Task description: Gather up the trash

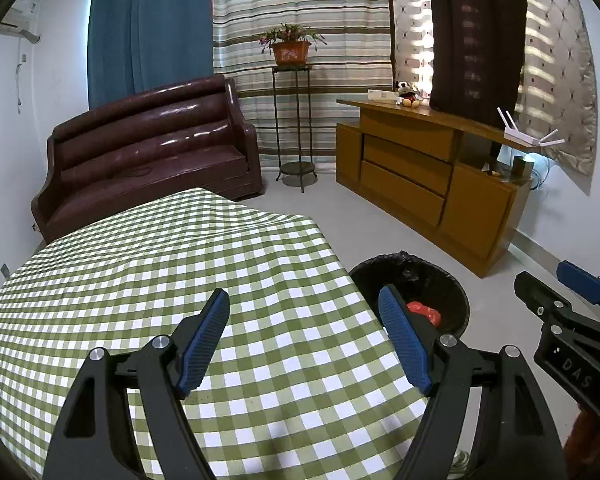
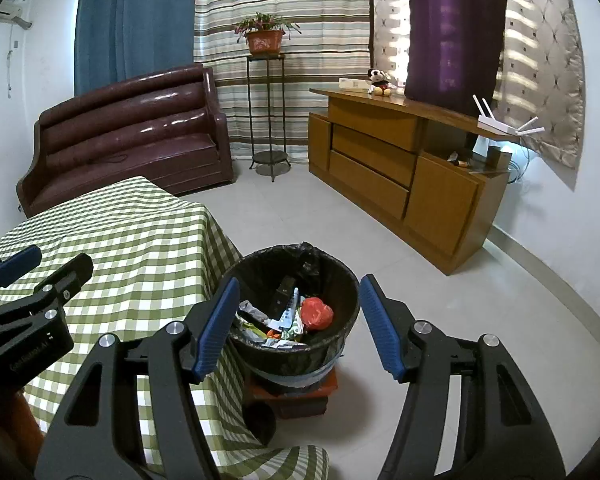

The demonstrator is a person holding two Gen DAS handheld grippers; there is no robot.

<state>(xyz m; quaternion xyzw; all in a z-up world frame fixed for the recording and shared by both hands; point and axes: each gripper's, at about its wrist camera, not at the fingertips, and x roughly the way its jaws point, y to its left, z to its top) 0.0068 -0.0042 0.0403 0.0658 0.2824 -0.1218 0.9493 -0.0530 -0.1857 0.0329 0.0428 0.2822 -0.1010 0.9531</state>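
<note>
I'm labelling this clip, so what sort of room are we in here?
Most likely a living room in a home: a dark leather sofa against the wall, a wooden sideboard bearing a router, and a potted plant before curtains. A checked tablecloth covers the table.

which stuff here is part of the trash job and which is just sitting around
Part of the job:
- trash bin with black liner
- red wad and wrappers inside it
- checked table, where no trash shows

Just lying about:
- sofa
- potted plant
- wooden cabinet
- plush toy
- router
</note>
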